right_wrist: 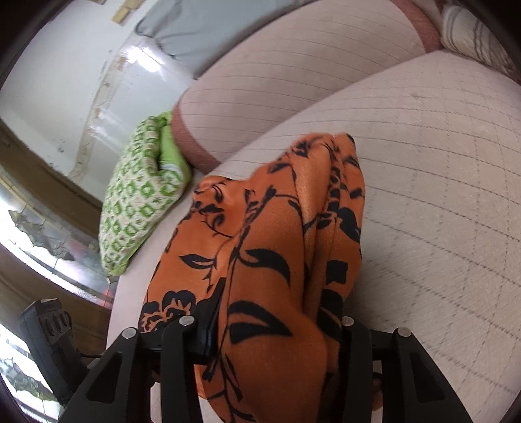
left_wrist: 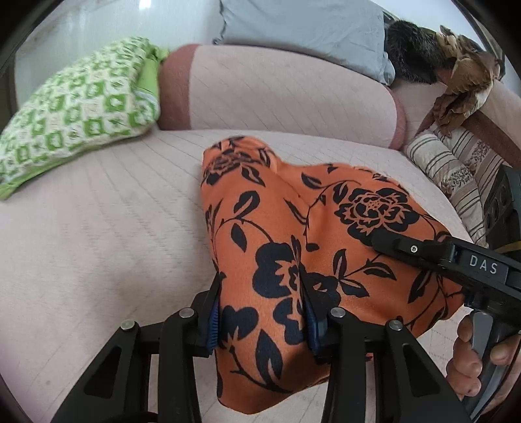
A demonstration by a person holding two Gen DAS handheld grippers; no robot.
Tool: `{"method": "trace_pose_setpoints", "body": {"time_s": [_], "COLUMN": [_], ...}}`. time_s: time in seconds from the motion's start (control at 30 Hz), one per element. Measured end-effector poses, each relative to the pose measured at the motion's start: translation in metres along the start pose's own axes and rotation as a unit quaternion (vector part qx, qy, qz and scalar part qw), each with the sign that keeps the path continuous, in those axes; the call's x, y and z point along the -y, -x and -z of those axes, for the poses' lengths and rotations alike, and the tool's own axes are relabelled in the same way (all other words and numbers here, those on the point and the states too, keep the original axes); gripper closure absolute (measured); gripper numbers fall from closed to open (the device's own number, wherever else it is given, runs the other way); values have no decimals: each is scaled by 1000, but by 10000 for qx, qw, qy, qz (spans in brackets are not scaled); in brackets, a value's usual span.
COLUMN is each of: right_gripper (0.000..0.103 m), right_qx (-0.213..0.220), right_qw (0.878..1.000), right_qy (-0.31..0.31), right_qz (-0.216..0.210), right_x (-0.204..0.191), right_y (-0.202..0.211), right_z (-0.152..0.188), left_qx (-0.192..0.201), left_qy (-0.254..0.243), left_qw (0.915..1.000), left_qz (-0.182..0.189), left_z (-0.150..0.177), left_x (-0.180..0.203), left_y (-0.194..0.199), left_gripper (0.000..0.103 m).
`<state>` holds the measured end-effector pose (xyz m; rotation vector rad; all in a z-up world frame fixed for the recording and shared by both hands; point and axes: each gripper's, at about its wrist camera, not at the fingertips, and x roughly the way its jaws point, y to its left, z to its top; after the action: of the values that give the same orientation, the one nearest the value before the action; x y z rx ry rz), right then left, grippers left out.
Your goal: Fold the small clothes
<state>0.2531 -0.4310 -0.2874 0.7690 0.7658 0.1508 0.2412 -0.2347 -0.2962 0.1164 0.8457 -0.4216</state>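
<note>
An orange garment with a black flower print [left_wrist: 293, 234] hangs bunched above the pale pink quilted sofa seat [left_wrist: 107, 234]. My left gripper [left_wrist: 260, 293] is shut on its near edge, cloth filling the gap between the blue pads [left_wrist: 213, 325]. My right gripper [left_wrist: 387, 242] comes in from the right in the left wrist view and grips the garment's right edge. In the right wrist view the garment [right_wrist: 267, 247] drapes forward between the right gripper's [right_wrist: 276, 312] fingers, which are shut on it. Its far end touches the seat [right_wrist: 439, 201].
A green and white patterned cushion [left_wrist: 71, 110] lies at the left of the seat. The sofa backrest [left_wrist: 286, 88] carries a grey pillow [left_wrist: 299, 26]. A striped cushion [left_wrist: 456, 169] and brown cloth [left_wrist: 462, 81] sit at the right. The floor [right_wrist: 49, 227] is left of the sofa.
</note>
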Motion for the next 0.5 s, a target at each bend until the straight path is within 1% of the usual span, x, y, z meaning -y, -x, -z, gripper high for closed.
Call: {"method": "trace_pose_setpoints", "body": {"time_s": [0.13, 0.23, 0.33, 0.4, 0.5], "right_gripper": [58, 59, 59, 59, 59], "right_qx": [-59, -140, -222, -259, -375], "right_qw": [9996, 9992, 9981, 9974, 9973], "right_qy": [107, 233, 401, 531, 569], "right_qz": [-240, -305, -423, -402, -288], "right_x": [-19, -36, -55, -64, -72], "right_y": [10, 23, 39, 48, 58], "right_z": [16, 39, 67, 86, 120], "left_qx": [11, 110, 109, 12, -212], "left_qy": [176, 76, -6, -71, -116], "left_qw": [9996, 9991, 9986, 9985, 9978], "left_qz": [-218, -391, -521, -545, -613], "left_z": [18, 40, 65, 84, 107], "left_x": [-12, -15, -22, -26, -28], "left_y": [34, 67, 95, 108, 113], "left_gripper": [60, 60, 60, 60, 59]}}
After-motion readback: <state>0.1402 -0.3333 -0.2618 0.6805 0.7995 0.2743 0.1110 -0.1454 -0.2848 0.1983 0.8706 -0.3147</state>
